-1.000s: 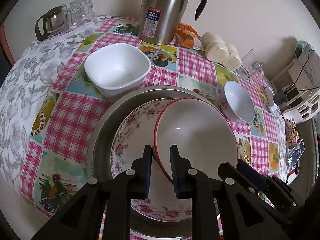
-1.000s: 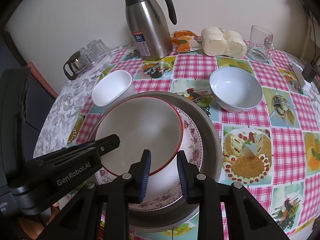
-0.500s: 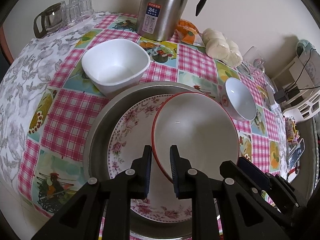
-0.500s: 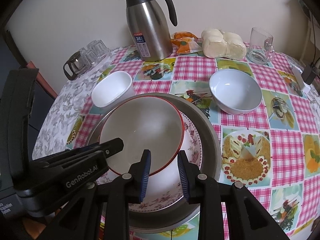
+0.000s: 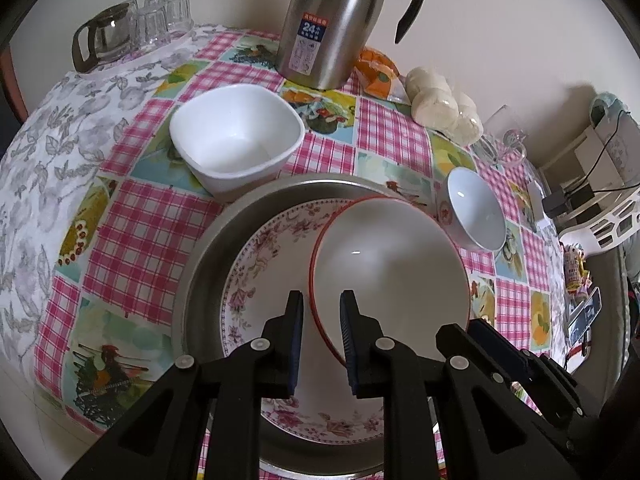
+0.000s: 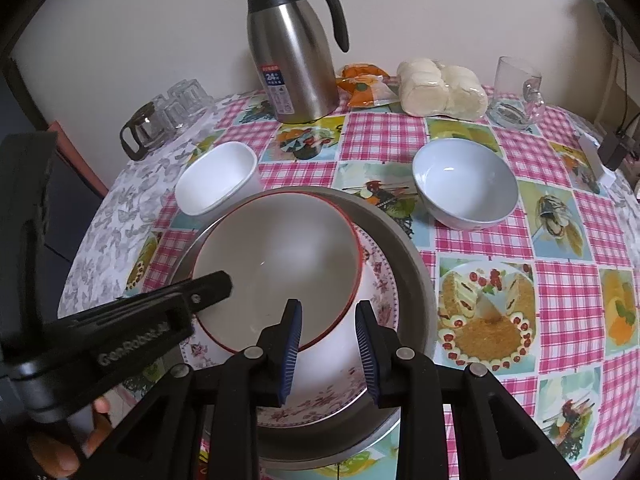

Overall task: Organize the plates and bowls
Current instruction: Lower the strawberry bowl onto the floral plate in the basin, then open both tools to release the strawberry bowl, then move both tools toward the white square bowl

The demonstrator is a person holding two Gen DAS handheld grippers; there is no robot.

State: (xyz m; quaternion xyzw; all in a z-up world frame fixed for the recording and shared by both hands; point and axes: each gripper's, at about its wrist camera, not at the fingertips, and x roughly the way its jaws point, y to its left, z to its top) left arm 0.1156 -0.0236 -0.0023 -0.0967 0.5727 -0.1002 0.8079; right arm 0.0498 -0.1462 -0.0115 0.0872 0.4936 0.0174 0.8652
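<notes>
Checkered tablecloth (image 5: 132, 232), left claw (image 5: 322, 334) gripping red-rimmed bowl (image 5: 388, 276) rim, right claw (image 6: 328, 344) open w/ nothing held

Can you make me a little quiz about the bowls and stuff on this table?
1. What lies right under the red-rimmed bowl?
A. the floral plate
B. the checked tablecloth
C. the glass mug
2. True or false: the steel jug is lying on its side.
3. Fill in: ___ bowls stand on the tablecloth outside the metal pan.

Key
1. A. The bowl sits on the floral plate, which lies in the pan.
2. False. The jug stands upright near the wall.
3. Two: the square white bowl and the round pale bowl.
</notes>
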